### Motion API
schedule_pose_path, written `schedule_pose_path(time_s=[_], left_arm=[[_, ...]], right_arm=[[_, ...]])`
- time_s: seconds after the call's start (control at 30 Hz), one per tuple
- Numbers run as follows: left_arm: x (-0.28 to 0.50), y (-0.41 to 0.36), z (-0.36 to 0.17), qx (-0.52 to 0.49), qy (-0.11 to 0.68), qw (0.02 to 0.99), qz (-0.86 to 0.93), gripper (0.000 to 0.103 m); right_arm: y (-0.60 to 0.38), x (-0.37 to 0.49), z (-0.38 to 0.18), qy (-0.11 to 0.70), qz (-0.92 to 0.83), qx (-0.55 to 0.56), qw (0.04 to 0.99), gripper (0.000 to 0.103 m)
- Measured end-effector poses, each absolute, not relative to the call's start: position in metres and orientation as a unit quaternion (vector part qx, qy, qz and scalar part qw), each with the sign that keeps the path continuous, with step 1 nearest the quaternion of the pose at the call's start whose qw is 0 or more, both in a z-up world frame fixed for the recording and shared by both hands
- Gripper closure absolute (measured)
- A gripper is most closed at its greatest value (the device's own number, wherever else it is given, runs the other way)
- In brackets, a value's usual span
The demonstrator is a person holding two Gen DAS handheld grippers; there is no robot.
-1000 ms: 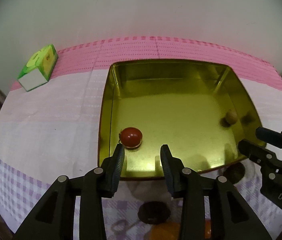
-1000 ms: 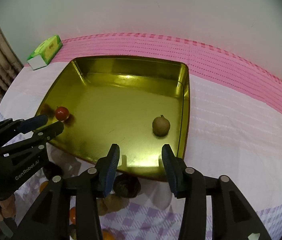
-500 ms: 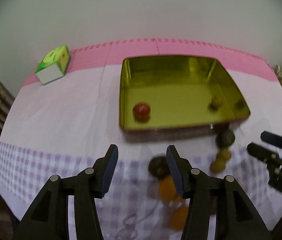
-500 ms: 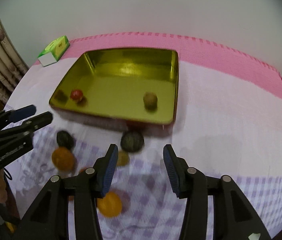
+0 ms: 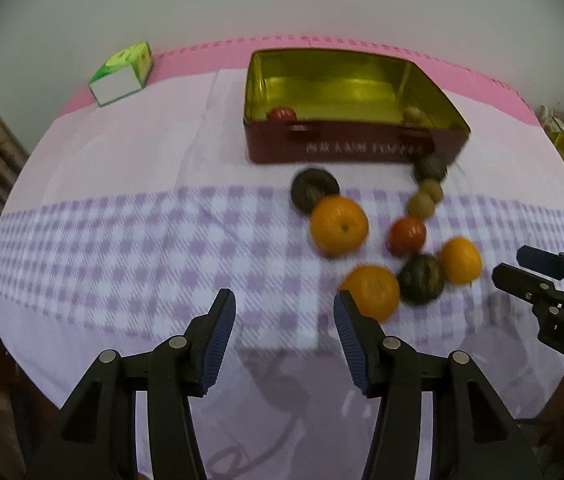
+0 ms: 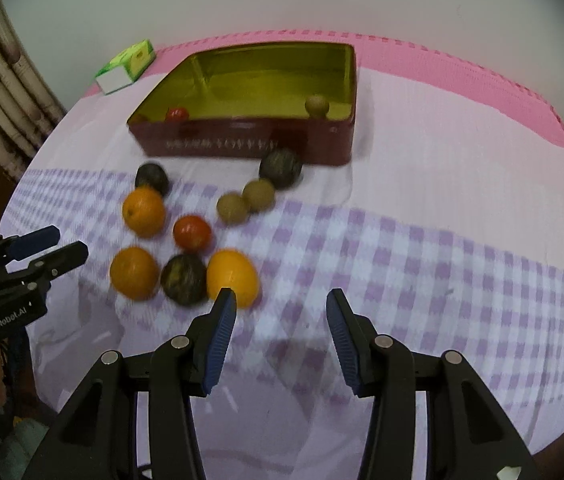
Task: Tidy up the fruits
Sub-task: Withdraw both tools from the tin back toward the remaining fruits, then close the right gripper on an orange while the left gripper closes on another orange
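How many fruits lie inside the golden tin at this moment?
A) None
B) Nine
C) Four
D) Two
D: inside the tin only a small red fruit near one end and a small brownish fruit near the other are visible; all the other fruits lie outside it on the checked cloth.
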State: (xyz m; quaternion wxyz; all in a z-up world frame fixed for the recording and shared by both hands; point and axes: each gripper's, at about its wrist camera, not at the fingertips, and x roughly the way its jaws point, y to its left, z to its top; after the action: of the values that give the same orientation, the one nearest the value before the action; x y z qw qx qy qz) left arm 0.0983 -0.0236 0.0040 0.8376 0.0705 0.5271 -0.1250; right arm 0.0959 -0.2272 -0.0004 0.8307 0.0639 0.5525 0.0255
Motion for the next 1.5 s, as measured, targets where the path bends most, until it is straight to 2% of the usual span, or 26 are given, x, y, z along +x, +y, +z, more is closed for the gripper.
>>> schedule_pose_path(time_s=[0.77,0.83,0.97,1.5], left_arm=[[0.091,-0.043,-0.023,0.089,0.553,0.817,-0.140,0.050],[0.091,-0.042,-0.024,0.089,0.555,0.816,-0.138,0.050],[0.091,-0.042,-0.025,0.089,0.555,0.815,-0.139,0.050],[0.089,-0.051,-0.024,0.097,0.557,0.811,-0.153,0.050]], right_arm=[[-0.196,0.120,-0.033,0.577,0.040,0.035,0.815,0.059],[-0.194,0.124,-0.033,0.575,0.038,0.031,0.817,0.061],[-0.193,0.126,-0.033,0.573,0.042,0.028,0.818,0.071],[-0.219,0.120,-0.033,0.576,-0.003,0.049,0.816,0.072]])
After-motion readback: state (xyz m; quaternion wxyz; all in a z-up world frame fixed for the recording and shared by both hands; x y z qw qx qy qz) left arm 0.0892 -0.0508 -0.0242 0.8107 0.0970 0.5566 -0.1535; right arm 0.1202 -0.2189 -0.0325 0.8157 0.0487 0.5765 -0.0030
